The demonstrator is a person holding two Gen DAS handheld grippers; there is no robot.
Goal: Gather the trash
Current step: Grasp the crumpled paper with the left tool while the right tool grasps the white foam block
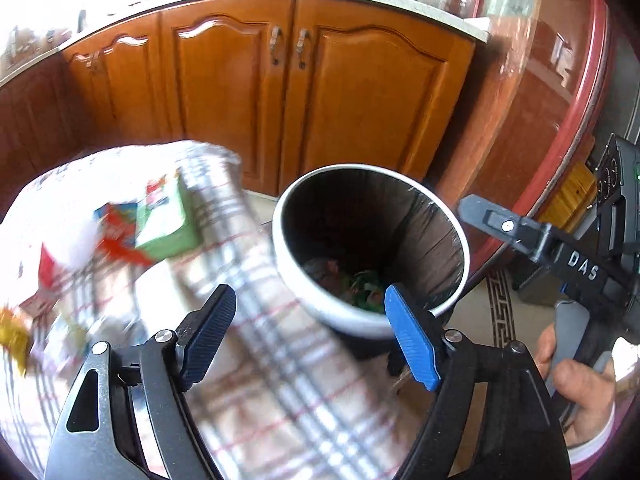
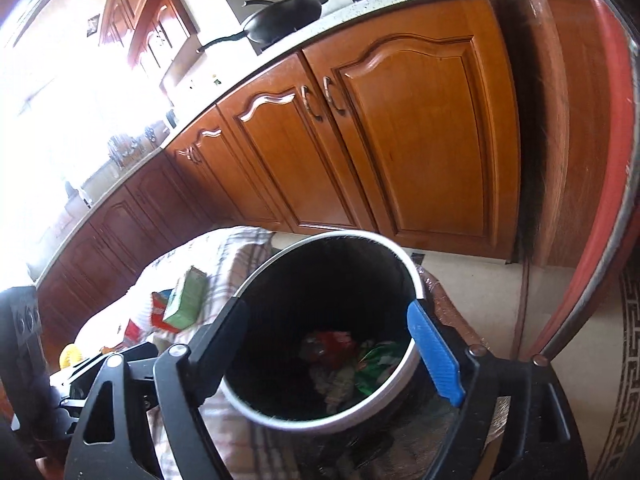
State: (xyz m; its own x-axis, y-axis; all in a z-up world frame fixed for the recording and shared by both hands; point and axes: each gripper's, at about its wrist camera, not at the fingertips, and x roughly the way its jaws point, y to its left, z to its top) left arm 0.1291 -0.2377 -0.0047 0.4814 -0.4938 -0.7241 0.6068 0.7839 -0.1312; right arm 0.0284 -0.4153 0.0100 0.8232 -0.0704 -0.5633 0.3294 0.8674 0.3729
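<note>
Trash [image 2: 344,356] lies at the bottom of the bin [image 2: 416,280], beside the checked tabletop [image 1: 280,360]. Both tongs, left [image 1: 316,336] and right [image 2: 340,360], stand released and empty over its rim. Farther off, a green box [image 1: 164,220] and wrappers [image 1: 116,240] wait on the cloth; the next pick likely calls for swinging left and squaring the jaws on one piece.

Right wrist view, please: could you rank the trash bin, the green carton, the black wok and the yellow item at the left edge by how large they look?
1. Trash bin
2. Black wok
3. Green carton
4. Yellow item, partly hidden

The bin's nearness exaggerates its lead.
</note>
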